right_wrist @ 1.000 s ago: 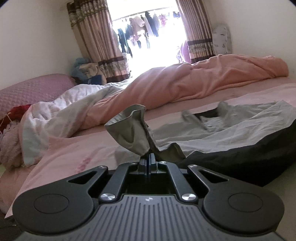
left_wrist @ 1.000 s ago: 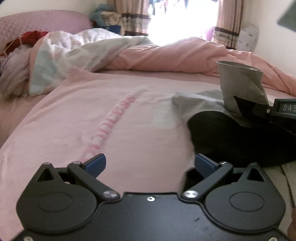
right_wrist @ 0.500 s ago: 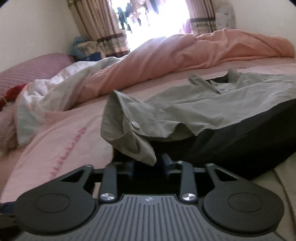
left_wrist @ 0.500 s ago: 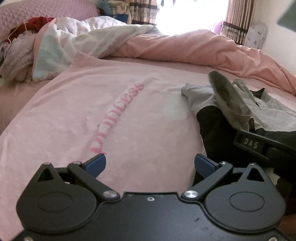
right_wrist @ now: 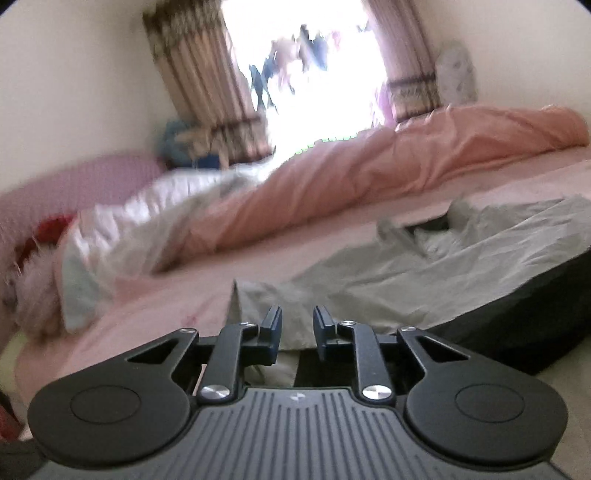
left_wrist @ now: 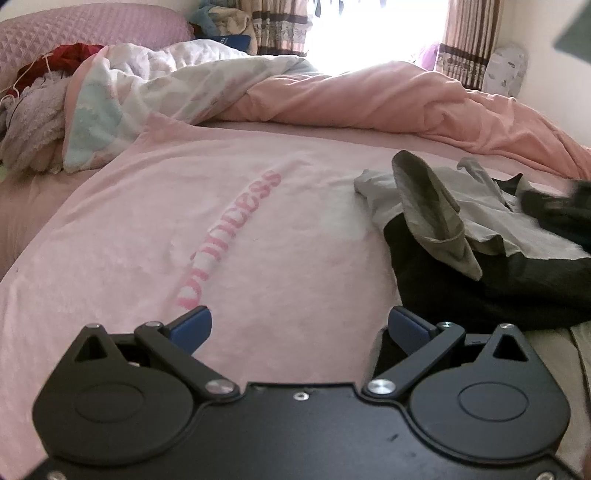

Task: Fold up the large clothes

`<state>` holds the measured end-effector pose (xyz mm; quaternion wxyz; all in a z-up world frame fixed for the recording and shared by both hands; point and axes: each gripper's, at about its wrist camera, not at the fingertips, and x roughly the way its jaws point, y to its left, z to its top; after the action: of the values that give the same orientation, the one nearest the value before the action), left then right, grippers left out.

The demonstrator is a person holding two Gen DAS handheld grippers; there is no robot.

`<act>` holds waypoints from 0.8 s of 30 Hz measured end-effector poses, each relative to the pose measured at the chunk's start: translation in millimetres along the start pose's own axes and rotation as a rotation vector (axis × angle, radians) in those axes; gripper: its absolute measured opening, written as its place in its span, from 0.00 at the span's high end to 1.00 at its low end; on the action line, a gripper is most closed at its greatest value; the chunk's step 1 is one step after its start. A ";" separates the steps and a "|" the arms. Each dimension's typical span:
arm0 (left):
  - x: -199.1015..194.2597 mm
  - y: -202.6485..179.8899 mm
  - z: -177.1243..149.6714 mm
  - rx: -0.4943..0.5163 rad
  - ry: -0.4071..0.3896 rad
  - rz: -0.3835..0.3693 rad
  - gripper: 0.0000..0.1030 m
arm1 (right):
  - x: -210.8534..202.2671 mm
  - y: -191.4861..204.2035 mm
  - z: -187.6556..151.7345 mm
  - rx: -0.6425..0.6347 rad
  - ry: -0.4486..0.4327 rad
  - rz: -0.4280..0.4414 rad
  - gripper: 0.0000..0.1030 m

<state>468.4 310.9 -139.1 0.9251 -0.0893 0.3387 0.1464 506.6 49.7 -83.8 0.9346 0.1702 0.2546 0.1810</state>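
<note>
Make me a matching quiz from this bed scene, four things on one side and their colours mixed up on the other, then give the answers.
Things:
1. shirt
2. duvet
3. pillow
4. left claw pads

Colours:
A. blue
B. mauve
C. grey-green
D. salmon pink

Pairs: 1-C, 2-D, 3-B, 4-A

Blown-out window [right_wrist: 314,74] backlight; right view motion-blurred.
</note>
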 end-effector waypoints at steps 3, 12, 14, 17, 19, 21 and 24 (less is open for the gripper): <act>0.9 -1.3 0.2 0.013 0.009 0.011 0.00 | 50.5 -0.8 -12.9 0.004 0.153 -0.006 0.83; -23.8 -16.0 6.4 0.047 -0.077 0.019 0.00 | 19.1 -29.3 14.1 0.052 0.177 0.038 0.83; -33.6 -21.5 0.2 0.054 -0.098 -0.012 0.00 | -24.0 -51.9 26.7 0.056 0.136 0.031 0.81; -48.5 -29.5 -17.3 0.070 -0.061 -0.027 0.00 | -94.5 -101.6 28.1 -0.022 0.091 -0.051 0.68; -62.9 -30.9 -38.5 0.064 -0.027 -0.040 0.00 | -136.0 -140.0 17.5 -0.084 0.084 -0.156 0.48; -78.8 -30.0 -63.9 0.053 0.005 -0.056 0.00 | -172.1 -173.1 5.5 -0.129 0.124 -0.224 0.38; -100.5 -32.4 -93.2 0.016 0.042 -0.023 0.00 | -222.4 -205.1 -14.7 -0.126 0.112 -0.298 0.11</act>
<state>350.0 234.6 -141.6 0.9201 -0.0890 0.3581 0.1311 371.4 -221.3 -87.8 0.9442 0.0614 0.3170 0.0652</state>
